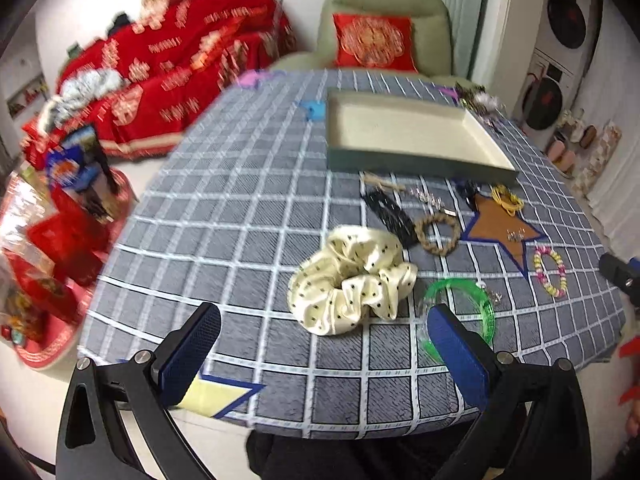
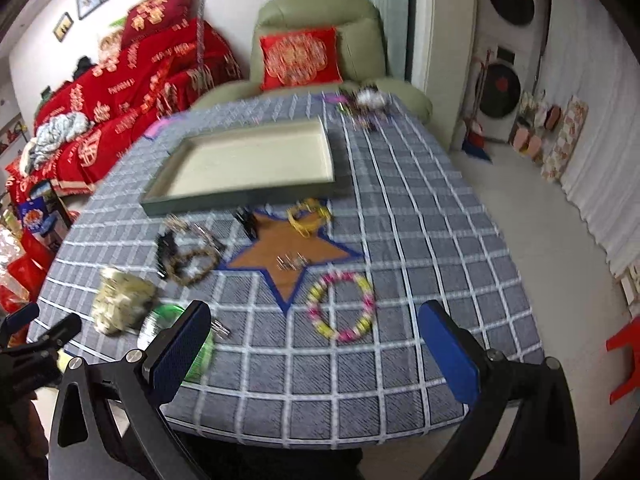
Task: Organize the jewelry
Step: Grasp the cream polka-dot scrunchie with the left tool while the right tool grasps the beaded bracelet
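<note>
An empty cream-lined tray lies on the checked tablecloth. In front of it lie a cream dotted scrunchie, a green bangle, a braided brown ring, a black hair clip, yellow bands and a pink-yellow bead bracelet. Small silver earrings rest on a brown star patch. My left gripper hovers open just short of the scrunchie. My right gripper hovers open in front of the bead bracelet.
More jewelry sits at the table's far corner. A green armchair with a red cushion stands behind the table, a red-covered sofa to the left. The table's near edge lies just below both grippers. A red stool stands on the right.
</note>
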Tool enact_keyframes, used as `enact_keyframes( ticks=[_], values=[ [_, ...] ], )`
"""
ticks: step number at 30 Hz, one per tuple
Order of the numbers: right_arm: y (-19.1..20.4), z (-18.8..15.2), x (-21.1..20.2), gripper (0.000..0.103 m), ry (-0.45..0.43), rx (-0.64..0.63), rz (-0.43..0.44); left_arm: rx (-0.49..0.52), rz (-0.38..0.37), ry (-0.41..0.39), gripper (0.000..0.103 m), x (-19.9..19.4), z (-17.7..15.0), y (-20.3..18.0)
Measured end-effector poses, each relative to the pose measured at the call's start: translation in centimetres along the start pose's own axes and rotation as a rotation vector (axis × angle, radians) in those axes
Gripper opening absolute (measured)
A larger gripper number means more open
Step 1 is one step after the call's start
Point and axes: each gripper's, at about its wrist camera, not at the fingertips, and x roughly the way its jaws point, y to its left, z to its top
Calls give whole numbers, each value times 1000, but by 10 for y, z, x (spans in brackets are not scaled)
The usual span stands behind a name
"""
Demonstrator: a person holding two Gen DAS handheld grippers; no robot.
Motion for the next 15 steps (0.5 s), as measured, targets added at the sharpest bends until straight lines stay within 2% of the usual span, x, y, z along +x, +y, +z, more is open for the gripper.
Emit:
enact_keyframes(
  ticks=[4, 10, 15],
  values=[
    [-19, -4, 31, 103, 90, 35, -13, 12, -46, 44, 103, 23, 6, -4],
    [-34, 1, 66, 103, 168, 71, -2, 41, -109, 61, 103, 51, 24, -9],
    [-43, 5, 95, 103, 219, 74, -35, 60, -119, 84, 103, 73, 32, -12]
  ],
)
